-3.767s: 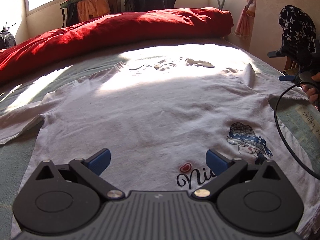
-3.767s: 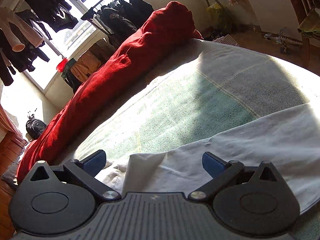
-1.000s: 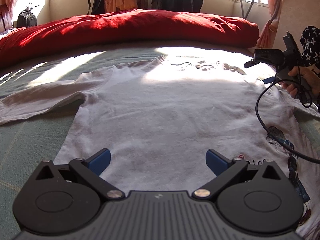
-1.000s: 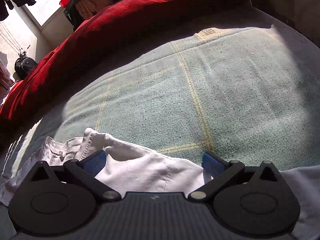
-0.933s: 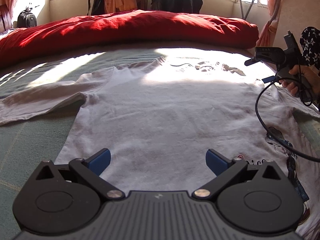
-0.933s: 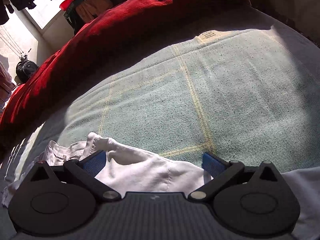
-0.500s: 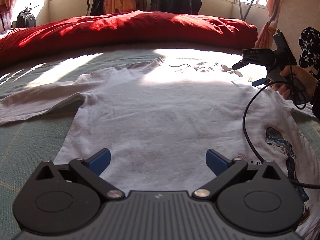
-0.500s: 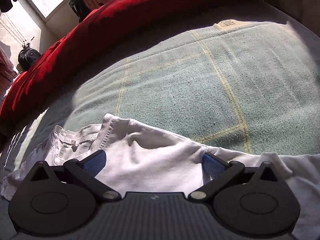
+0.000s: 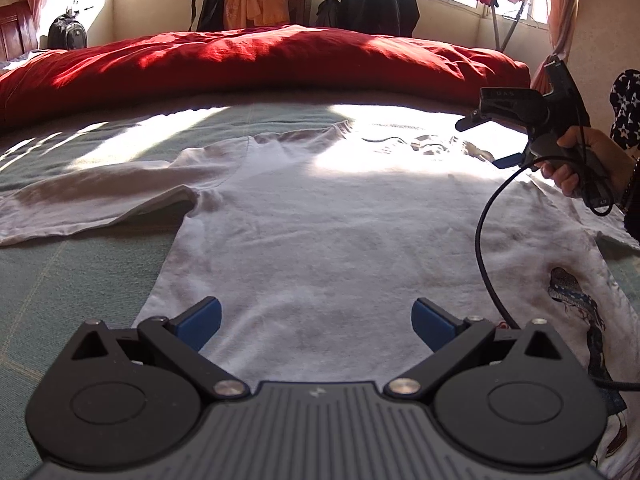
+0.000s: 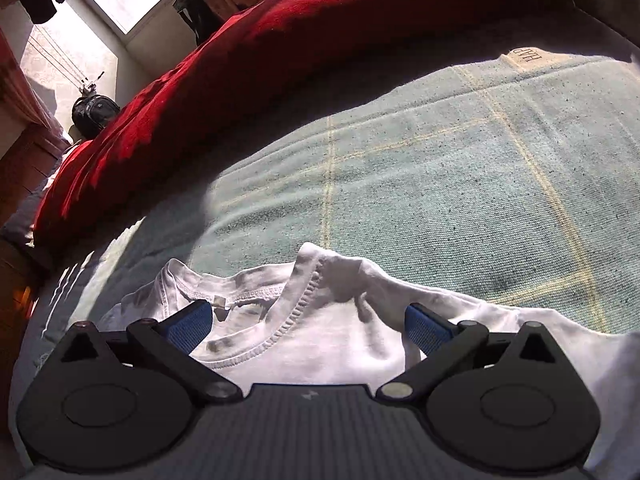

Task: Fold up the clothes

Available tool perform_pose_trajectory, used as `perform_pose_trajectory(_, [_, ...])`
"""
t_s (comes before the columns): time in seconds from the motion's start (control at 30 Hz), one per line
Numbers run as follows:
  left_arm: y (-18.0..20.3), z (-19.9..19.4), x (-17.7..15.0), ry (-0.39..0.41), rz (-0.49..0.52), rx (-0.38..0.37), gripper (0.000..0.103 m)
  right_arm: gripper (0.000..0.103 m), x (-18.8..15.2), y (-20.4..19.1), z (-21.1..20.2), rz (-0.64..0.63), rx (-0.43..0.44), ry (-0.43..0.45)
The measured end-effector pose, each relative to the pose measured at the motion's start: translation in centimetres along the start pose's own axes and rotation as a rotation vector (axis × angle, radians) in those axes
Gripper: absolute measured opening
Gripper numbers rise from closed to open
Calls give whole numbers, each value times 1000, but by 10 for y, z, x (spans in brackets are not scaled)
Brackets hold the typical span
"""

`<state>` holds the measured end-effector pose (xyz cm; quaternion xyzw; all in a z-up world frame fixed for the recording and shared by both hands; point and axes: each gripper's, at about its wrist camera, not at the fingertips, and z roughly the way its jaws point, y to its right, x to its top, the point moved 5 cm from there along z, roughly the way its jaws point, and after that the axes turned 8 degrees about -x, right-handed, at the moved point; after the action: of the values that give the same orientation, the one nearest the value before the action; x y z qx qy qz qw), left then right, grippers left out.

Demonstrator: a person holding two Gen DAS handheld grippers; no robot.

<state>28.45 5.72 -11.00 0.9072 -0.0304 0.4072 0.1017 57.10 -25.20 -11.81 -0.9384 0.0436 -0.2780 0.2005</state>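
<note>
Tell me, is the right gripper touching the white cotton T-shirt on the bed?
Cannot tell. In the right wrist view the right gripper is open over the white cotton T-shirt's collar; in the left wrist view it seems above the cloth, but neither plainly shows contact or gap.

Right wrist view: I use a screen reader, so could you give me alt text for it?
The open right gripper hovers low over the collar of a white T-shirt lying on a green bedspread. A red duvet is heaped behind.

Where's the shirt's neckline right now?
In the right wrist view, the neckline lies just ahead of the open right gripper, nearer its left finger, on the green bedcover.
</note>
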Motion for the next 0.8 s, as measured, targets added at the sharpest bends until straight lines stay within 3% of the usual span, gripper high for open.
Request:
perform_pose_trajectory(0.07, [-2, 0, 0, -2, 0, 4, 101, 103, 5, -3, 17, -10, -19, 12])
perform_pose_trajectory(0.2, [-5, -1, 1, 3, -11, 8, 101, 103, 25, -9, 21, -17, 28, 33])
perform_pose_trajectory(0.33, [-8, -4, 0, 8, -15, 0, 101, 103, 25, -8, -25, -45, 69, 35])
perform_pose_trajectory(0.47, [-5, -2, -2, 4, -10, -5, 101, 103, 9, 13, -83, -104, 9, 36])
perform_pose_trajectory(0.6, [1, 1, -2, -6, 3, -12, 101, 103, -9, 52, -101, -75, -72, -9])
perform_pose_trajectory(0.8, [10, 5, 0, -22, 26, -4, 101, 103, -20, 92, -66, 32, -108, -65])
